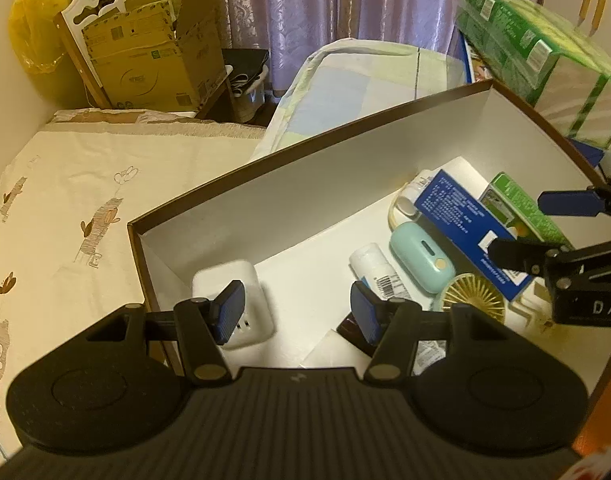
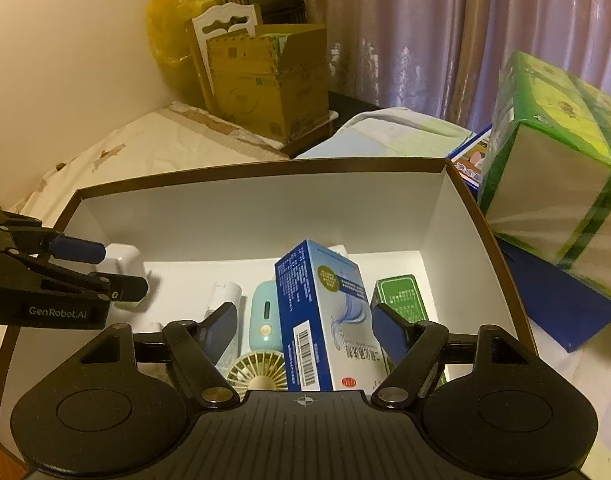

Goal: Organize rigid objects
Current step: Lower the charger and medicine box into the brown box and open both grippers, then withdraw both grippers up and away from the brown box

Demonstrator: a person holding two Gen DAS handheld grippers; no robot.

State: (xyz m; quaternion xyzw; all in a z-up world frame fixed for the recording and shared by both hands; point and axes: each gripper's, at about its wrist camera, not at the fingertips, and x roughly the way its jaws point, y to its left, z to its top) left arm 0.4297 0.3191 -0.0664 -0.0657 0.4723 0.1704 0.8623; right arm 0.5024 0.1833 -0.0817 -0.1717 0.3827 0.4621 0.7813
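Observation:
A brown-rimmed box with white walls [image 1: 305,184] [image 2: 245,216] holds the objects. My left gripper [image 1: 297,312] [image 2: 105,270] hangs open over its left end. A white power adapter [image 1: 249,280] [image 2: 123,262] lies just under its left finger and is not pinched. My right gripper [image 2: 307,332] [image 1: 521,226] stands open around a tilted blue-and-white carton [image 2: 321,320] [image 1: 457,216], with a gap left of the carton. Beside the carton are a mint handheld fan [image 2: 265,312] [image 1: 421,256], a white tube [image 2: 225,296] [image 1: 375,268] and a green carton [image 2: 399,296] [image 1: 521,208].
The box rests on a bed with a cartoon-print sheet [image 1: 85,200]. A green-wrapped tissue pack [image 2: 553,168] and a blue lid [image 2: 561,308] lie right of it. A folded blanket [image 1: 365,80] lies beyond it, and a cardboard box [image 2: 265,84] and yellow bag [image 2: 177,20] stand in the far corner.

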